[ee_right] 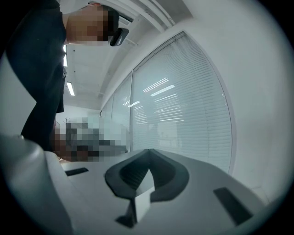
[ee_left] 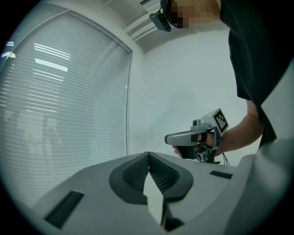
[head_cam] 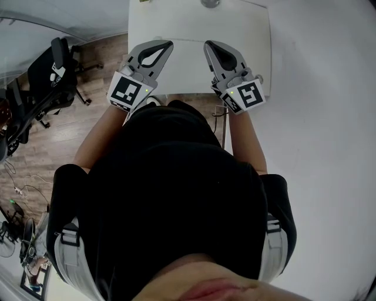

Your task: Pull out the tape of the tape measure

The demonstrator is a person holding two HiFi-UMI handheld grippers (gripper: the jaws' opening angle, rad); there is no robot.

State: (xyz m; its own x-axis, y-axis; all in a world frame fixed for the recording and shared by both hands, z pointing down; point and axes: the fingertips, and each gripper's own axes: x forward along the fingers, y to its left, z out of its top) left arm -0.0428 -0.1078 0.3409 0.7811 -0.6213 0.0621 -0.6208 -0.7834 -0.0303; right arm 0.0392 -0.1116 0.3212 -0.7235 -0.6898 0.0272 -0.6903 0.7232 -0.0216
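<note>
1. Head view shows my left gripper [head_cam: 169, 43] and right gripper [head_cam: 208, 44] side by side over the near edge of the white worktop [head_cam: 194, 23]. Both point level and away from me, with their tips leaning toward each other.
2. Left gripper view: my jaws are clenched tip to tip with nothing between them. Beyond them are only blinds [ee_left: 69, 92], a wall [ee_left: 183, 82] and my right gripper off to one side.
3. Right gripper view: these jaws are clenched as well and grasp nothing. They look at blinds, not at the worktop.
4. I cannot pick out the tape measure for certain. The only candidate is a small grey thing [head_cam: 210, 3] at the worktop's far edge. It is cut off by the top of the picture and too small to name.
5. If that is it, it lies ahead of and below my jaws, well apart from both. It sits roughly in line with my right gripper, so my right hand is a little nearer. I cannot tell its long axis or which way the tape's end points.
6. No drawn-out tape shows on the part of the worktop in view. Empty, clenched jaws clear of the worktop fit either a tape measure yet to be gripped or one let go with its tape run back in. I cannot judge which.
</note>
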